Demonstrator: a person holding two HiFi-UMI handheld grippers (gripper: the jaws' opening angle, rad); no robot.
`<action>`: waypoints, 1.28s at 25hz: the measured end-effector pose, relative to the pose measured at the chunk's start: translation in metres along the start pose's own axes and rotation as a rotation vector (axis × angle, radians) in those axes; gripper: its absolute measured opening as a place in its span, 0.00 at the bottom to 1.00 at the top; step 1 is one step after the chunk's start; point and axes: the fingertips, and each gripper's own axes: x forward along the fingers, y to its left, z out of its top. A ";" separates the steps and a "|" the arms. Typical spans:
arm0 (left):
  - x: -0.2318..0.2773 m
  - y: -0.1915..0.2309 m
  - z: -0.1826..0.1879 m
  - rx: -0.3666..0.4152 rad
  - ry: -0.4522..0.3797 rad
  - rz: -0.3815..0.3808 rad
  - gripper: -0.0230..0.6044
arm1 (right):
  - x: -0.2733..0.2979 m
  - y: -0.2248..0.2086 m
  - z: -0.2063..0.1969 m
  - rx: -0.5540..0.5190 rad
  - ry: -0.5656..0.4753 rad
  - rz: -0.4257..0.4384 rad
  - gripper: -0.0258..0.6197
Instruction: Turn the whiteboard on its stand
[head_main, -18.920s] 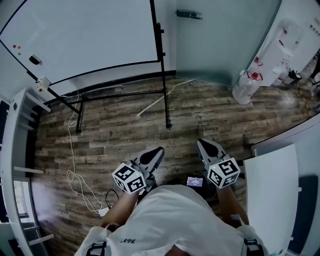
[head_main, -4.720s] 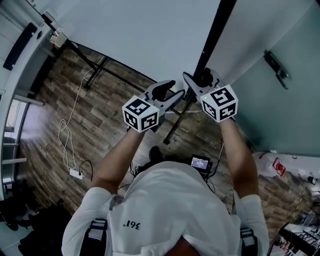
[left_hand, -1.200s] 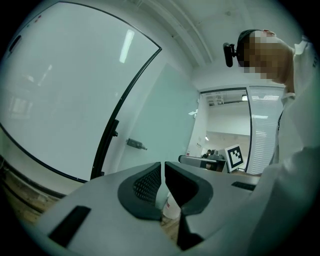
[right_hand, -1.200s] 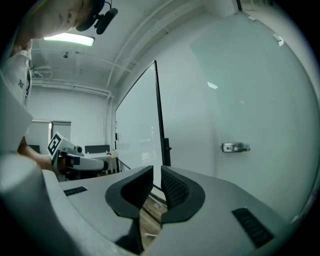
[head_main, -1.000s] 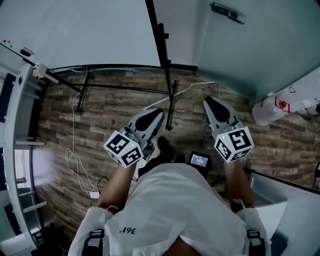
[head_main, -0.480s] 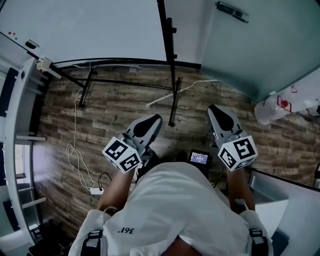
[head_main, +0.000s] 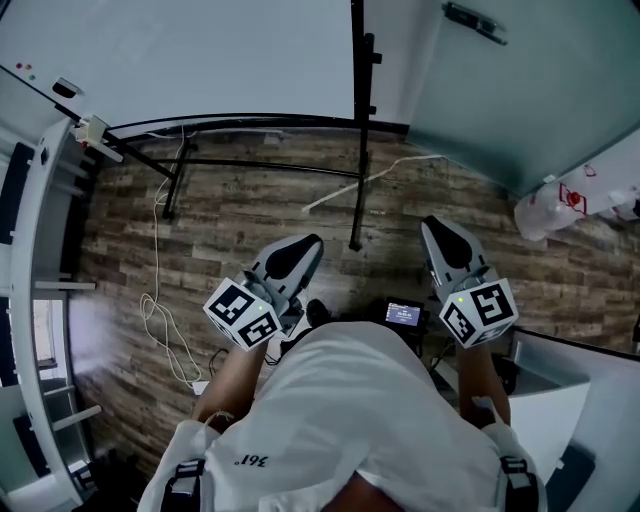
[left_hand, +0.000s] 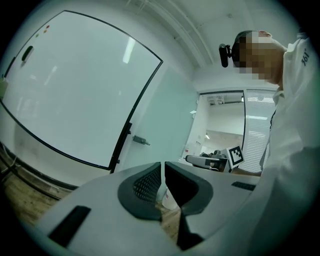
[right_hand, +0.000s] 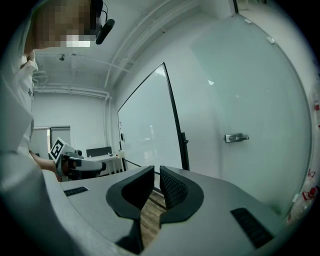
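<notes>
The whiteboard (head_main: 180, 60) fills the top left of the head view, its black stand post (head_main: 360, 130) running down to a foot on the wood floor. Both grippers hover close to my body, well short of the stand. My left gripper (head_main: 310, 240) is shut with nothing between its pads and points past the board's edge (left_hand: 122, 145). My right gripper (head_main: 430, 222) is also shut and empty. In the right gripper view the whiteboard (right_hand: 145, 130) and its post (right_hand: 177, 125) stand ahead of the gripper (right_hand: 156, 171). In the left gripper view the board (left_hand: 75, 90) lies left of the gripper (left_hand: 163, 167).
A frosted glass door with a metal handle (head_main: 482, 22) is right of the stand. A white cable (head_main: 160, 300) trails over the floor at left, beside white shelving (head_main: 40, 250). A white bottle with red marks (head_main: 565, 195) and a white panel (head_main: 560, 400) are at right.
Over the last second both grippers have drawn back from the stand towards my body, and the stand sits farther from them. Several seconds ago both grippers were up at the post.
</notes>
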 end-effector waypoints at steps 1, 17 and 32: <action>-0.004 0.003 0.000 -0.001 0.001 -0.004 0.09 | 0.001 0.005 -0.001 0.001 0.000 -0.006 0.12; -0.034 0.018 -0.003 -0.019 0.027 -0.053 0.09 | 0.001 0.040 -0.002 -0.024 0.000 -0.126 0.09; -0.026 0.005 -0.012 -0.041 0.044 -0.069 0.09 | -0.001 0.037 0.000 -0.059 0.005 -0.112 0.08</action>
